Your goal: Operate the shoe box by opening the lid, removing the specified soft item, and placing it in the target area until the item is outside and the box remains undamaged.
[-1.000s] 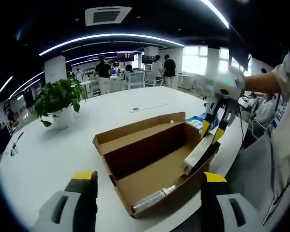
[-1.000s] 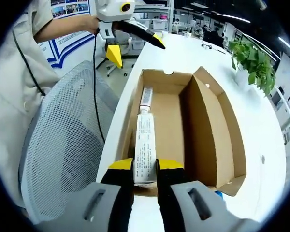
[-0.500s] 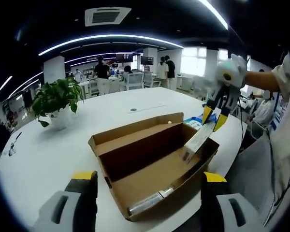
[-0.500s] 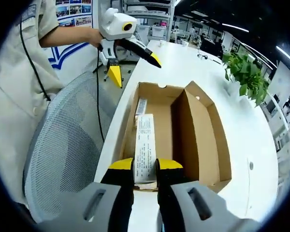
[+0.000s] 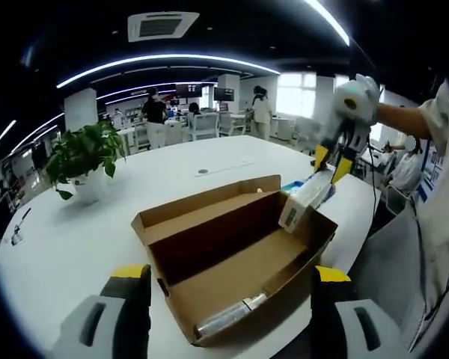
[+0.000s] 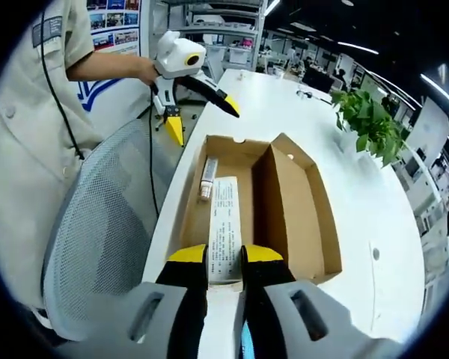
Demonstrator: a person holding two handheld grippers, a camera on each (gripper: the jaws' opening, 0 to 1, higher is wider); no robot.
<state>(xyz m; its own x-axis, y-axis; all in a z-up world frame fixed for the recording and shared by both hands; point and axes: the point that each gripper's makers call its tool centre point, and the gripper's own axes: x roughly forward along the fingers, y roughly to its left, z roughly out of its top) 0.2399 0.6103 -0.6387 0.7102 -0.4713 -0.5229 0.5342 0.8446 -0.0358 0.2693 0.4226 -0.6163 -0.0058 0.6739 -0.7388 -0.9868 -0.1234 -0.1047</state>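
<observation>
Change since a second ago: the white carton (image 6: pixel 224 228) has been lifted out of the shoe box (image 5: pixel 232 254); earlier its far end was resting on the box floor, now it's held up above the box's right wall, clear of the floor.
Right hand-held gripper (image 6: pixel 224 258): clamped on the near end of the white carton, jaws nearly closed around it. In the left gripper view it's seen raised at the upper right (image 5: pixel 331 166), with the carton (image 5: pixel 303 202) hanging from its yellow tips.
Left hand-held gripper (image 5: pixel 224 280): jaws spread wide, nothing gripped, held over the near edge of the shoe box. In the right gripper view it's seen past the far end of the box (image 6: pixel 202 112), gripped by a person's hand (image 6: pixel 144 71).
Shoe box: brown cardboard, lid folded back and standing upright along one side, set near the edge of the tabletop (image 5: pixel 82 232). It has slid lower in the right gripper view, so the camera has been raised.
Tube (image 5: pixel 226 318): a silvery tube is left lying on the box floor at the near corner; seen too in the right gripper view (image 6: pixel 206 178).
Surface: a white rounded tabletop, with a potted plant (image 5: pixel 78 158) well away from the box.
Room: open office, ring lights overhead, people standing at the back, a grey mesh chair (image 6: pixel 97 232) beside the tabletop.
</observation>
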